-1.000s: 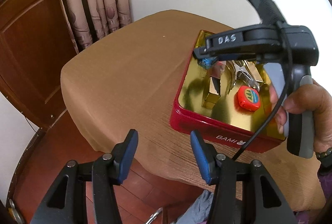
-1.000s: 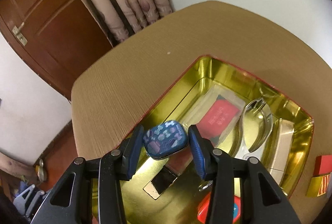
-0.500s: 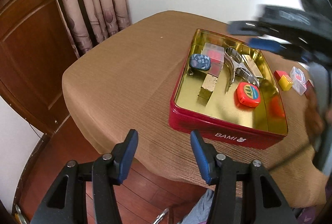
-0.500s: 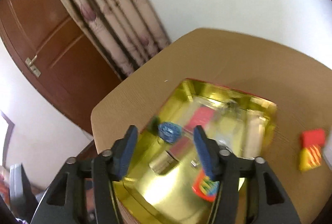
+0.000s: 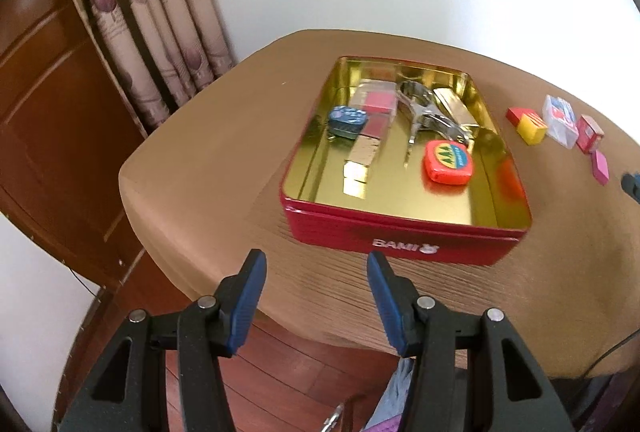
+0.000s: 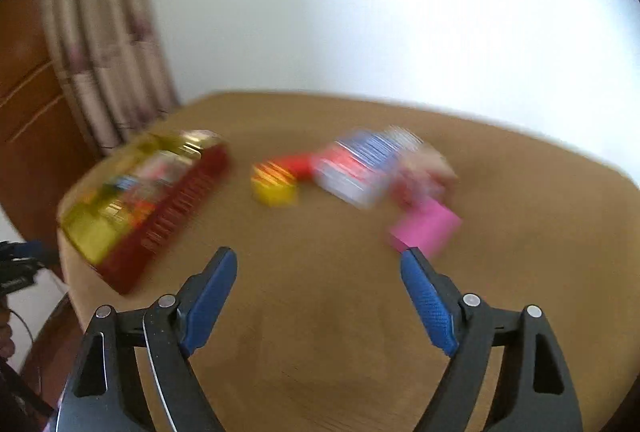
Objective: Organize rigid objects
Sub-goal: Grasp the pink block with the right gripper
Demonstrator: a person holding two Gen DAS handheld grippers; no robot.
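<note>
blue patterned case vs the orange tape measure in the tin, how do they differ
The blue patterned case is dark blue with pale markings; the orange tape measure is orange-red with a green and blue label. The case lies near the red tin's left wall, against the red box; the tape measure lies apart, toward the right. The case looks slightly smaller. Both are rounded, lie flat, and are touched by neither tool.

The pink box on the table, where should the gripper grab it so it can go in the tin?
Probably across its two long flat sides, coming down from above. The pink box lies flat on the brown tablecloth, nearest the open right gripper, with bare cloth on its near side. The clear card case crowds its far end, so stay at the near end. The view is blurred.
</note>
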